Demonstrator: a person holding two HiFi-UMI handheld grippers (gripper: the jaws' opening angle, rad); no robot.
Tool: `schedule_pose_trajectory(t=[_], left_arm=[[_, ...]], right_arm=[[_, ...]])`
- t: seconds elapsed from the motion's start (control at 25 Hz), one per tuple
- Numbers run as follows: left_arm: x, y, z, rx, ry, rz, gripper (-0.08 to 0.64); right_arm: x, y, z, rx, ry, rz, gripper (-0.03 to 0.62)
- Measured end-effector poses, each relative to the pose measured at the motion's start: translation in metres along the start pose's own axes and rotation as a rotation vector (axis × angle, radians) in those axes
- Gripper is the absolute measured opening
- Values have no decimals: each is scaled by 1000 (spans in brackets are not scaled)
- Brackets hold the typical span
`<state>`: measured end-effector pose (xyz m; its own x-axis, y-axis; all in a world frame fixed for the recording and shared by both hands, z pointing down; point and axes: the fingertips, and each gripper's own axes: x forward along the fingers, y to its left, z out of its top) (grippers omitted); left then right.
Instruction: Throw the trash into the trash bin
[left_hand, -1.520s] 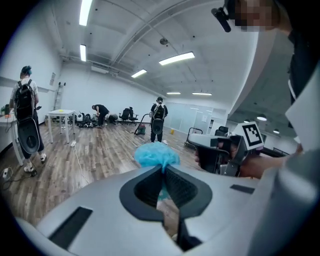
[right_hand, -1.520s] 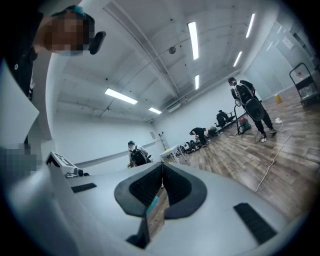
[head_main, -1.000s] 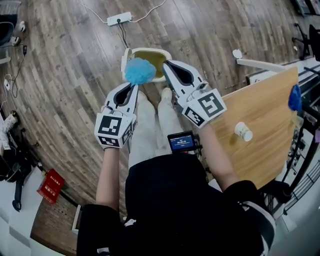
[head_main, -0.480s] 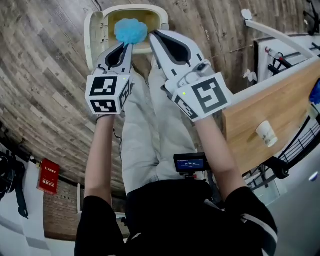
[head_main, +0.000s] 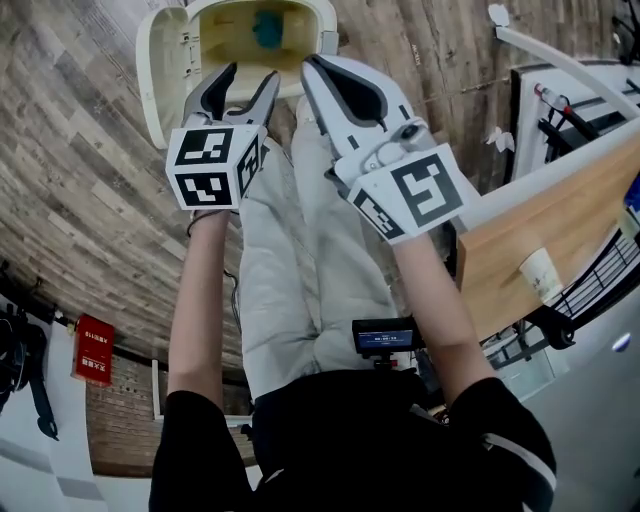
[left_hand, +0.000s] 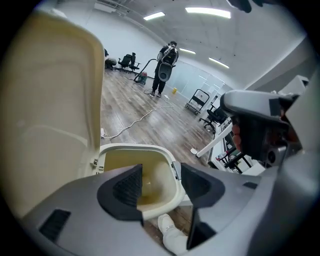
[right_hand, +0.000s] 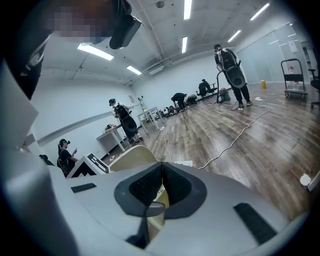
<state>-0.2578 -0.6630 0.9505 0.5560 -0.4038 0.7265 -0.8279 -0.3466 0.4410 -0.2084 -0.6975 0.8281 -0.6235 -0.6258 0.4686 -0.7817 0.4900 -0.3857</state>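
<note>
A cream trash bin (head_main: 325, 20) stands on the floor at the top of the head view, its lid (head_main: 160, 70) swung open to the left. The blue fluffy trash (head_main: 266, 28) lies inside it, free of both grippers. Just above the bin's near rim, my left gripper (head_main: 247, 80) has its jaws opening wide with nothing between them. In the left gripper view the left gripper (left_hand: 161, 182) looks down into the bin (left_hand: 150, 149); the trash is hidden there. My right gripper (head_main: 313, 63) hovers beside it, shut and empty, as the right gripper (right_hand: 161, 186) also shows.
The person's legs (head_main: 300, 250) and a white shoe (left_hand: 167, 225) are right below the grippers. A wooden table (head_main: 560, 230) with a paper cup (head_main: 540, 272) stands at the right. A red box (head_main: 92, 350) lies at the left. People (left_hand: 166, 60) stand far across the room.
Both grippers sank toward the bin. The left jaws went from shut on the blue trash to wide open, and the trash dropped into the bin.
</note>
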Motion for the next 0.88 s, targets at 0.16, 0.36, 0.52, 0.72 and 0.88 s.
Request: schedule_pose_trajectory(t=[0.16,0.36,0.52,0.72,0.88], left_arm=[[-6,4,4,3,0,1,232],[-15,-1,13,10,-36,-3,232],[-38,-19,27,20,-64,-12,224],[-102,-43,90,82,-233,57,9],[-183,-90,131,68,-338,59,8]], right_arm=[[3,3,11,-14,-16,0,-2],[-6,14,23,-43,-37,10,-2],[-28,30,41,-65,-39,31,-2],[-51,60,96,-213,-79,79,-2],[-98,91,164,-249,-149,87,-2]])
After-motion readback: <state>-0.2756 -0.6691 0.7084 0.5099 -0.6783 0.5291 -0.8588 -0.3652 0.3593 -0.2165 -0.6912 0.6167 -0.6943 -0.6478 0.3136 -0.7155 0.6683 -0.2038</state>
